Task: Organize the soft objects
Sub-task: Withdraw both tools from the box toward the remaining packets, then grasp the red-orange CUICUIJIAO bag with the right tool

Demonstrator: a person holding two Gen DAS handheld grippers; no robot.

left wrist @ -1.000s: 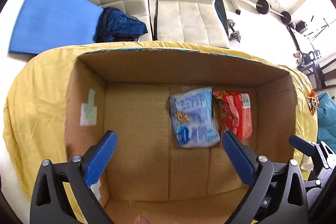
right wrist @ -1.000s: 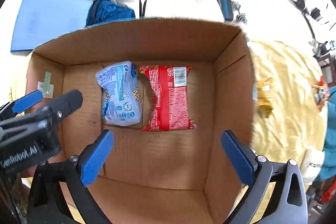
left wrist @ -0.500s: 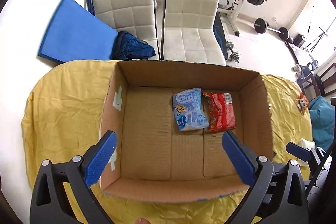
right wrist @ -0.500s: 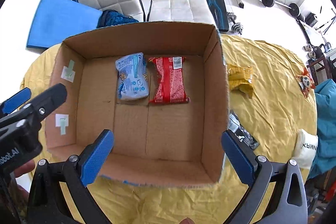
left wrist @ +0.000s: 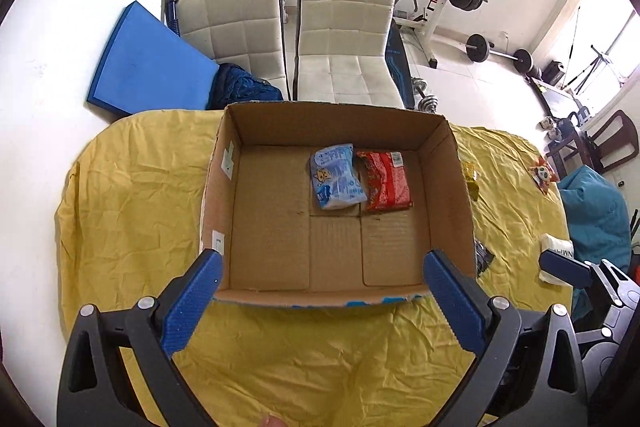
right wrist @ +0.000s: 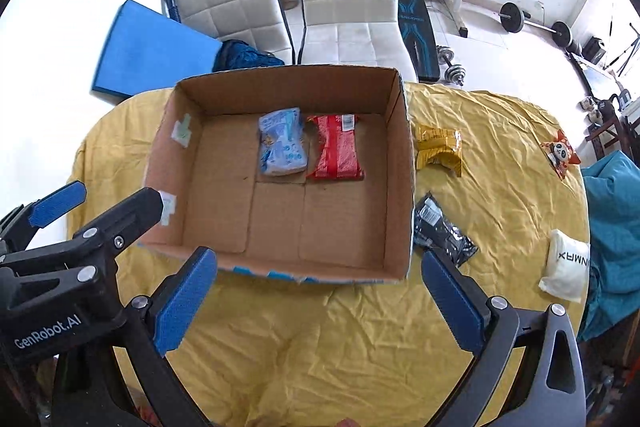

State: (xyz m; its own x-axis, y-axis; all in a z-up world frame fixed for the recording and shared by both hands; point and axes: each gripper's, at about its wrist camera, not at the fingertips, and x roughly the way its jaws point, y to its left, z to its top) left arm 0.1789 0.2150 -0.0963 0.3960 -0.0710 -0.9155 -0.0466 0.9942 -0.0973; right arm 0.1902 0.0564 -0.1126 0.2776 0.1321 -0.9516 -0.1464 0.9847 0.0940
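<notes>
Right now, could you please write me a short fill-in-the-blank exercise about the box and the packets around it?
1. The box holds ___ packets.
2. The red packet lies to the ___ of the blue packet, seen from the right wrist.
3. The black packet lies ___ the box, on the yellow cloth.
4. Both the left gripper and the right gripper are ___.

Missing words: two; right; outside; open
</notes>
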